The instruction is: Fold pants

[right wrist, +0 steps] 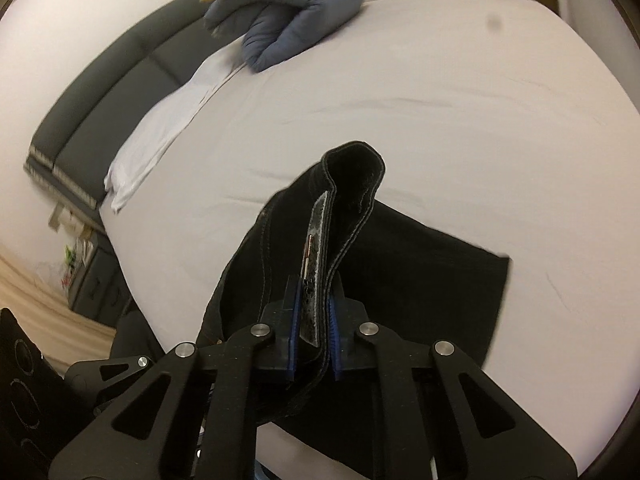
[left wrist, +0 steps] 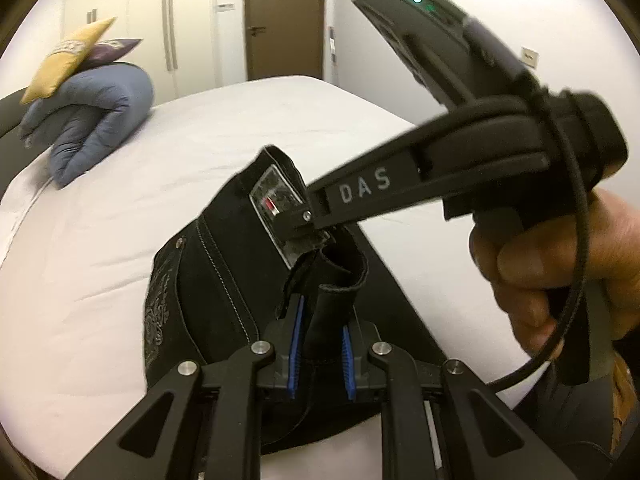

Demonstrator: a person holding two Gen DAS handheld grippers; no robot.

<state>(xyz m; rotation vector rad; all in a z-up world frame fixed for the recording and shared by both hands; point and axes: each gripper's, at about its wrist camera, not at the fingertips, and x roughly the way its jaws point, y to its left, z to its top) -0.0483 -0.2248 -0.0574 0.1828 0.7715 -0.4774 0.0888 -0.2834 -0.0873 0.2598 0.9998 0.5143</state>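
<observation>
With your left gripper [left wrist: 320,344] and right gripper [right wrist: 314,332] both clamped on the black pants [left wrist: 224,280], lifted off the near edge of the bed [left wrist: 200,140], folding is barely begun.

Both angle downward: the left hand-held gripper [left wrist: 322,340] clamps dark fabric, and the right hand-held gripper [right wrist: 314,320] seemingly does likewise.
</observation>
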